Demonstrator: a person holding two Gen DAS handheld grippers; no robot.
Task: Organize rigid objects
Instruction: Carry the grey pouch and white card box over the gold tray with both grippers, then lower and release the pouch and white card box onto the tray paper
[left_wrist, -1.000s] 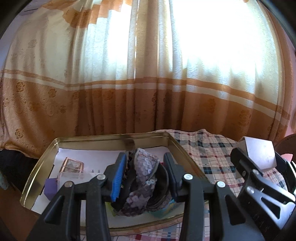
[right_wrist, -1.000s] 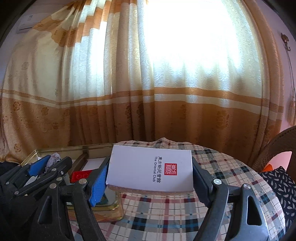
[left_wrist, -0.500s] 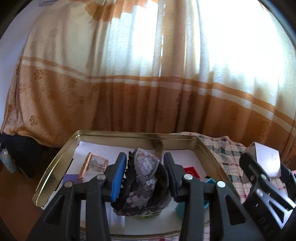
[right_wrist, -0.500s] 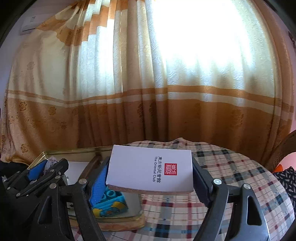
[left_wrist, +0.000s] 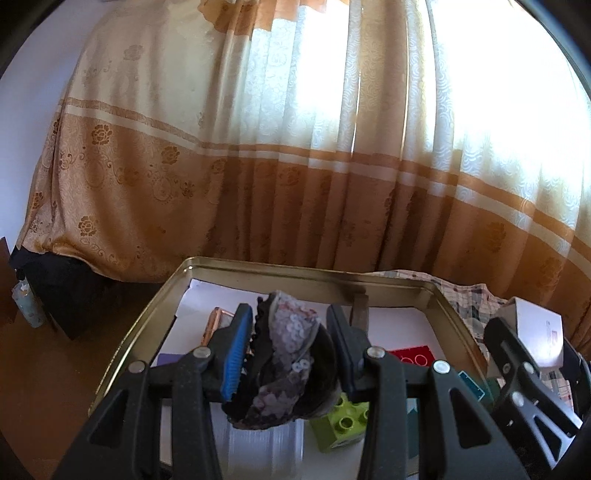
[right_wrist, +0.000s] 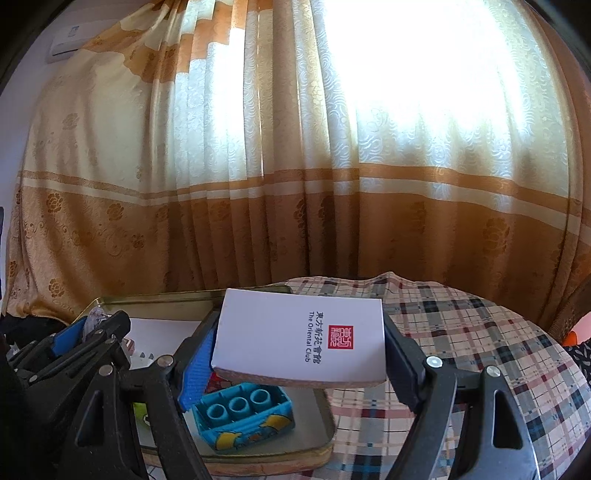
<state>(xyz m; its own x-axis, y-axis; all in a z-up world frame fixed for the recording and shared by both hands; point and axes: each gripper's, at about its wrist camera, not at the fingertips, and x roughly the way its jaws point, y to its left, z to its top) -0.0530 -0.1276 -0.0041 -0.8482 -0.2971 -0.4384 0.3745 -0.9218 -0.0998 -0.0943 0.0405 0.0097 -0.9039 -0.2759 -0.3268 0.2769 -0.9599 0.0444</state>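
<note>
Below and just ahead of both claws lies the tray (left_wrist: 391, 286). The left claw (left_wrist: 290, 354) pinches a sequined pouch (left_wrist: 291, 354) over its middle; the right claw (right_wrist: 299, 343) pinches a white booklet (right_wrist: 299, 341) flat across its near right corner.

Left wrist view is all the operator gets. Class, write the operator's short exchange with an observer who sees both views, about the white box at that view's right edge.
Operator: Is that white box properly gripped?
Observer: Yes, the right claw clamps it on two opposite sides, clear of the tablecloth.
Operator: Any marking on it?
Observer: Its top reads "The Oriental Club" beside a red seal.
Operator: What sits in the tray near it?
Observer: A blue brick, hollow tubes up, in the corner of the tray nearest the box.
</note>
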